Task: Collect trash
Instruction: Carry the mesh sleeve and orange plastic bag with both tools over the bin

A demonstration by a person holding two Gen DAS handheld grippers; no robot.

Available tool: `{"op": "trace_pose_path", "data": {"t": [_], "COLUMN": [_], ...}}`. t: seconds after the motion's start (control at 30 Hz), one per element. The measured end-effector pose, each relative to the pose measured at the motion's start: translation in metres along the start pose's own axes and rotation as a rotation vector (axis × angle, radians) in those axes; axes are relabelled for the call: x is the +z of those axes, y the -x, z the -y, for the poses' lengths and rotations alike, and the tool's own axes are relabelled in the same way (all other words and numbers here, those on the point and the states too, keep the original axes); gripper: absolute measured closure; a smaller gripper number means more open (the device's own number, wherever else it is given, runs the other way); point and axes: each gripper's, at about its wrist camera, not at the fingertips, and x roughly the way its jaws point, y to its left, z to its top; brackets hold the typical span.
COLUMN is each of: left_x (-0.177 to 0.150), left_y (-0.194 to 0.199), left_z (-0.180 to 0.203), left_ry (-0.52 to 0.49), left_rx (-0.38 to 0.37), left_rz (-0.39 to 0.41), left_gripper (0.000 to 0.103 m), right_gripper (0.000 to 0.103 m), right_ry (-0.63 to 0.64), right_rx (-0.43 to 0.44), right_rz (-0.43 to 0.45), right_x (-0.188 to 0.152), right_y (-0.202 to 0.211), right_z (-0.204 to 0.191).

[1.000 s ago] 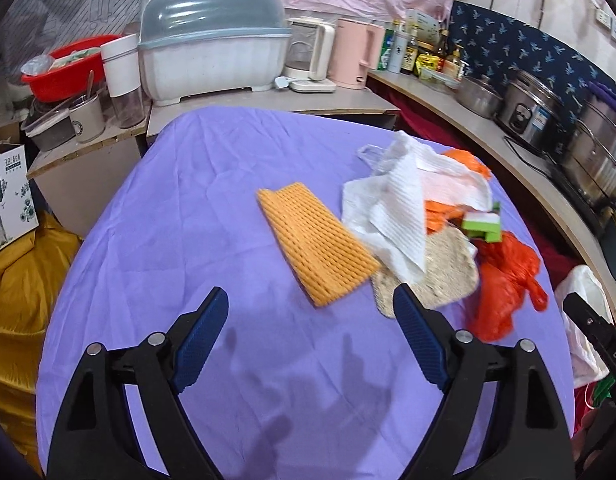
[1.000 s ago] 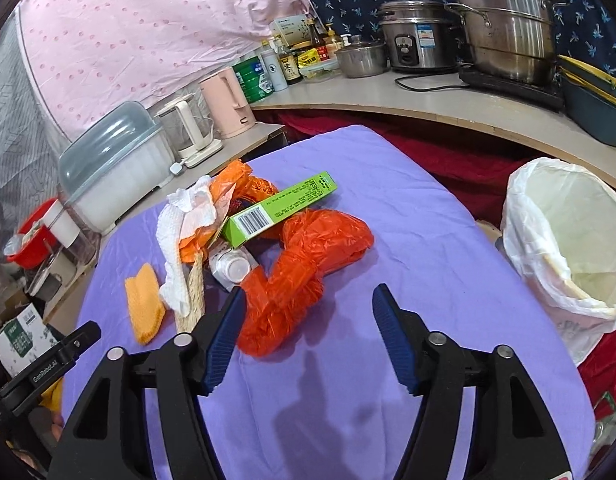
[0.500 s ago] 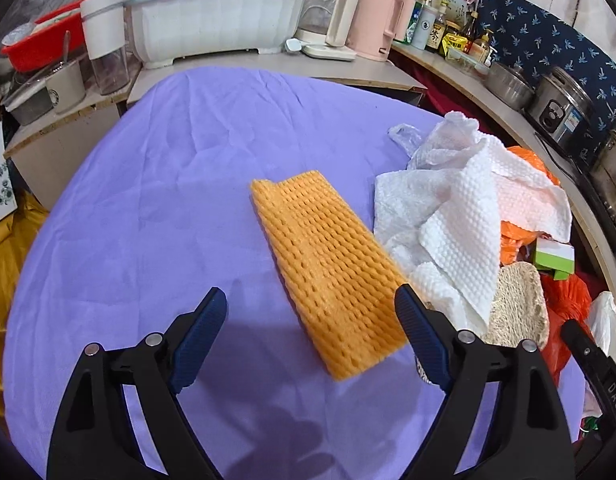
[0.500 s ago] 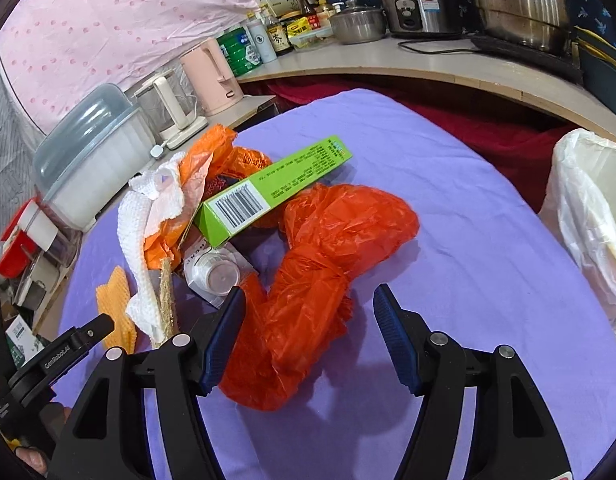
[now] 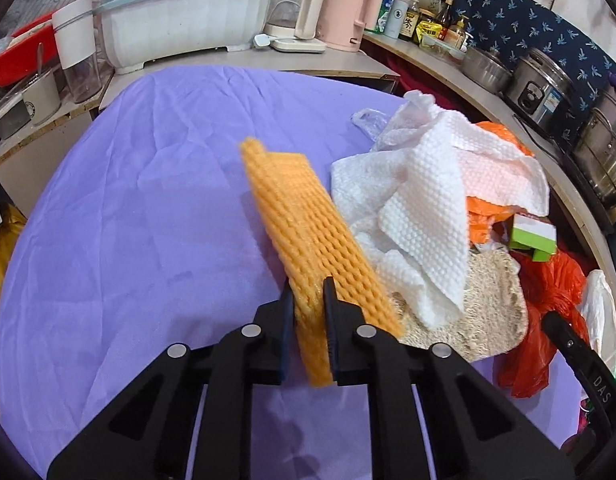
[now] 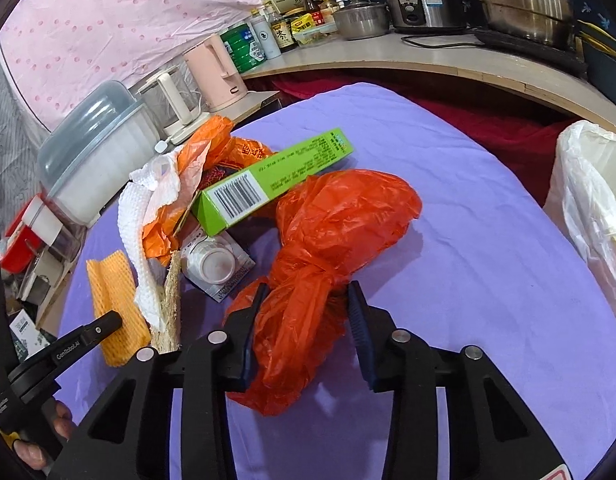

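Left wrist view: the left gripper (image 5: 310, 304) is seen with its jaws closing, nearly together, and the near end of the orange net (image 5: 304, 232) is pinched between the blue pads. The net is tilted up on edge, with its far end raised above the purple cloth (image 5: 140, 216). Just to its right a white towel (image 5: 424, 200) is heaped over a beige loofah pad (image 5: 488, 300), and a green box (image 5: 534, 236) and the red bag (image 5: 548, 292) lie beyond.

Right wrist view: the right gripper (image 6: 306, 320) is shown about a third open, its jaws closing around the knotted neck of the red bag (image 6: 336, 216). The left pad is pressed into the plastic; whether the right pad touches it cannot be told. The bag's bulk lies on the cloth ahead of the fingers, just beside the green box (image 6: 276, 180), which is propped on a white bottle (image 6: 212, 260) and an orange bag (image 6: 212, 140). A bin lined with white plastic (image 6: 588, 200) is seen at the right edge, off the table. The left gripper's handle and a hand (image 6: 40, 436) are visible at lower left.
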Motion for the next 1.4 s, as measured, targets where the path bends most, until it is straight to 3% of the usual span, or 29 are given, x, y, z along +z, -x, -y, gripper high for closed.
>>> {"op": "trace_pose_path", "data": {"t": [0.33,0.8,1.4], "left_x": [-0.015,-0.059,-0.115], "left_y": [0.053,0.114,0.14], "left_z": [0.034,0.123,0.27], "left_ry": [-0.05,-0.189,-0.402], "left_rx": [-0.052,-0.155,-0.307], "left_rz": [0.058,0.094,0.065], "left_gripper": [0.092,0.092,0.092], "right_gripper": [0.069,0.069,0.069], "right_ry": [-0.026,-0.056,-0.219], "right_rx": [0.001,-0.018,-0.141], "right_rz": [0.065,0.162,0.254], "right_x": [-0.005,-0.02,-0.034], "right_y": [0.053,0.132,0.206], "right_z": [0.03,0.085,0.217]}}
